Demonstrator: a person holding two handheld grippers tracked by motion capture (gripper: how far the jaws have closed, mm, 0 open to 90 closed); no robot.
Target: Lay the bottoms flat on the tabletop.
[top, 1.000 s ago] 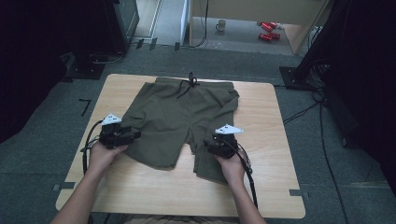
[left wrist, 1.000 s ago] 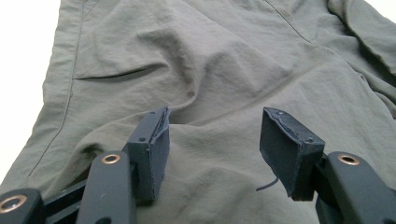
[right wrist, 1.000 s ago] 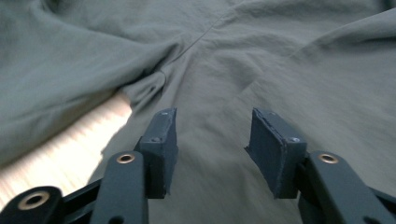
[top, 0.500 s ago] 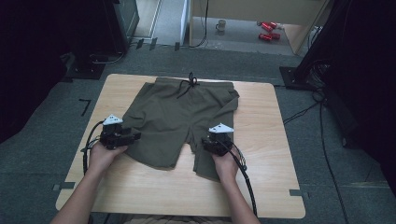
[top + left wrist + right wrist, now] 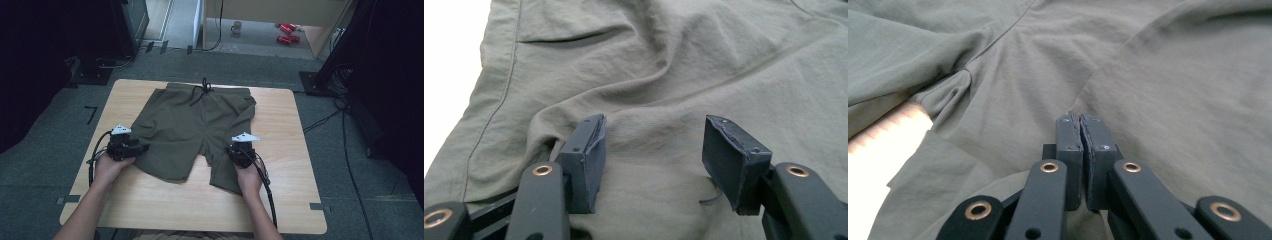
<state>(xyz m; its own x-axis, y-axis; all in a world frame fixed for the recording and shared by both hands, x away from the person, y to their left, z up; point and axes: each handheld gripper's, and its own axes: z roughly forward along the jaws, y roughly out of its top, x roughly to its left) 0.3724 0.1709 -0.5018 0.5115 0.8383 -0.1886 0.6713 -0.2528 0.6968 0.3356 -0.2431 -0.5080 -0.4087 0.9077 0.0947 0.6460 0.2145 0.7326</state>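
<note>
Olive-green shorts (image 5: 200,125) with a black drawstring lie flat on the wooden table (image 5: 290,150), waistband at the far side. My left gripper (image 5: 142,149) rests on the outer edge of the left leg. In the left gripper view, it (image 5: 654,150) is open, its pads apart with slack, wrinkled cloth (image 5: 659,90) between them. My right gripper (image 5: 235,152) sits on the right leg near the crotch. Its jaws have just been closing. In the right gripper view, it (image 5: 1080,120) has its pads pressed together, and a crease of the shorts (image 5: 1158,75) runs into their tip.
Bare wood (image 5: 165,205) runs along the near edge in front of both hands. Beyond the table's far edge is grey floor with cables (image 5: 330,117), dark equipment stands (image 5: 345,45) and red cans (image 5: 287,32).
Both hands stay about where they were on the shorts. The right gripper only wavers slightly sideways, and the shorts lie as before.
</note>
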